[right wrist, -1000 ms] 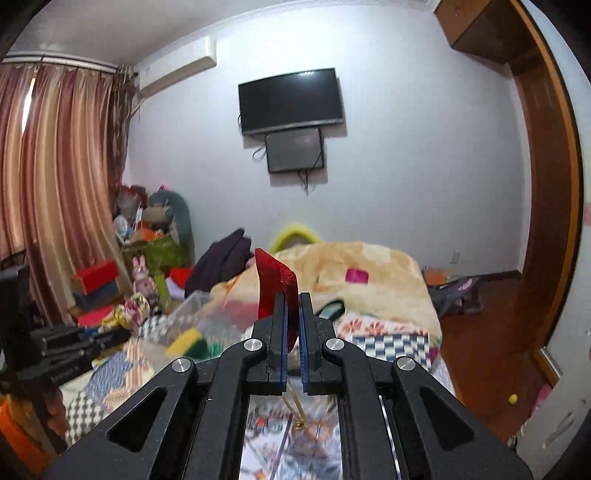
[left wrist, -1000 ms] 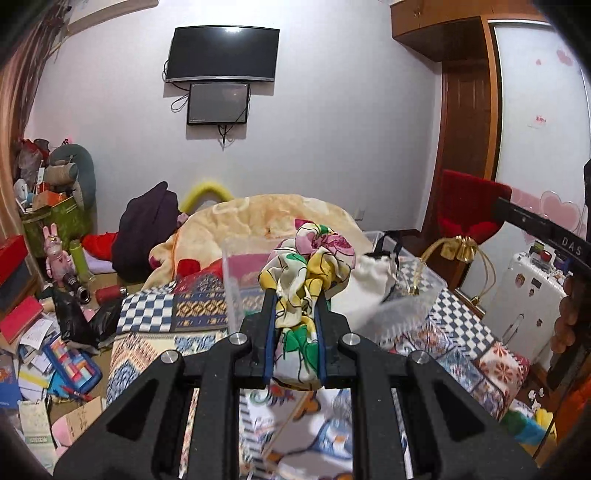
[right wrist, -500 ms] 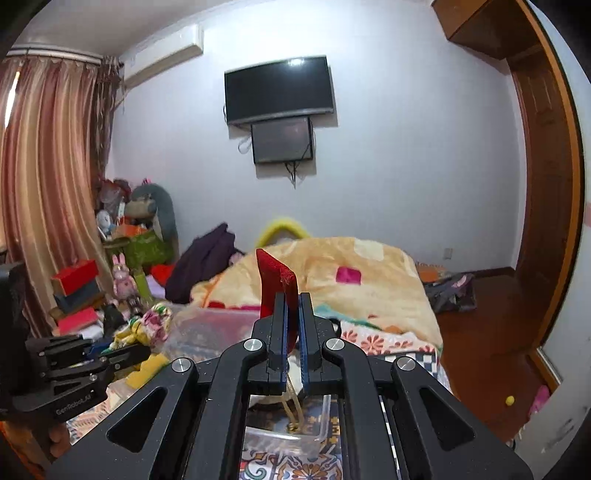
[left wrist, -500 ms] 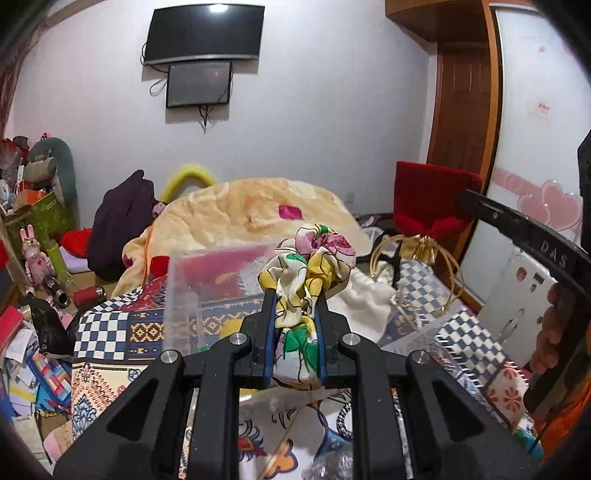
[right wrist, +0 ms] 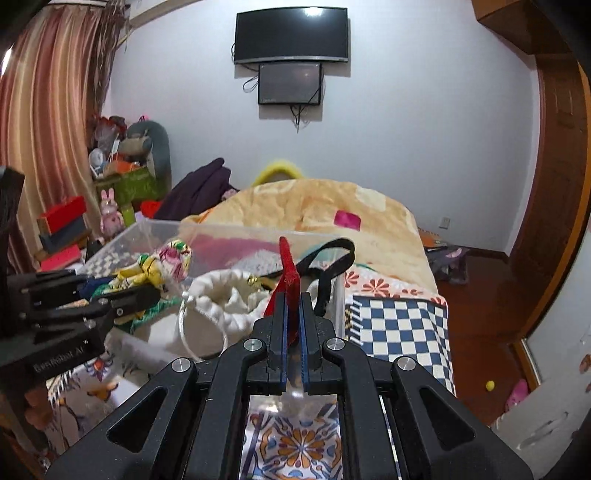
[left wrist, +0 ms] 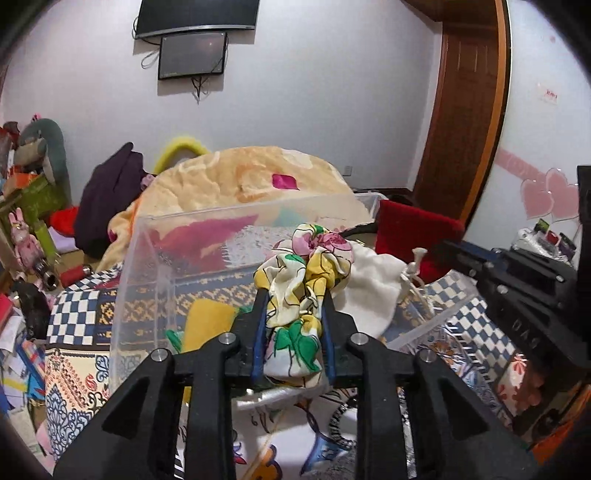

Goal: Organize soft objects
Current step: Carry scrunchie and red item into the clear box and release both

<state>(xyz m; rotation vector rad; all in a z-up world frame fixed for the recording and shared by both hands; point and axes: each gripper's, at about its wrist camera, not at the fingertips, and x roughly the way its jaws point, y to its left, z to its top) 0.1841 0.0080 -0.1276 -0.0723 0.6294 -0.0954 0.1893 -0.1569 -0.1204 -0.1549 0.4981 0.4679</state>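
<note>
My left gripper (left wrist: 293,295) is shut on a floral cloth (left wrist: 301,291) in yellow, pink and green, held over a clear plastic bin (left wrist: 147,266) on the bed. The bin holds a white drawstring pouch (left wrist: 373,288) and a yellow piece (left wrist: 207,321). My right gripper (right wrist: 293,299) is shut on a flat red piece (right wrist: 290,269), just in front of the bin's near wall. In the right wrist view the left gripper (right wrist: 147,288) with the floral cloth (right wrist: 162,264) is at the left, the pouch (right wrist: 229,299) in the middle, with a black strap (right wrist: 328,258).
The bed carries a patterned quilt (right wrist: 399,325) and a peach blanket (left wrist: 243,177). Cluttered toys and boxes (right wrist: 118,184) stand at the left by the curtain. A wooden door (left wrist: 461,110) and a TV (right wrist: 291,33) are on the far wall.
Both grippers have moved forward toward the clear bin, which now fills the middle of both views. Each keeps its hold: floral cloth on the left, red piece on the right.
</note>
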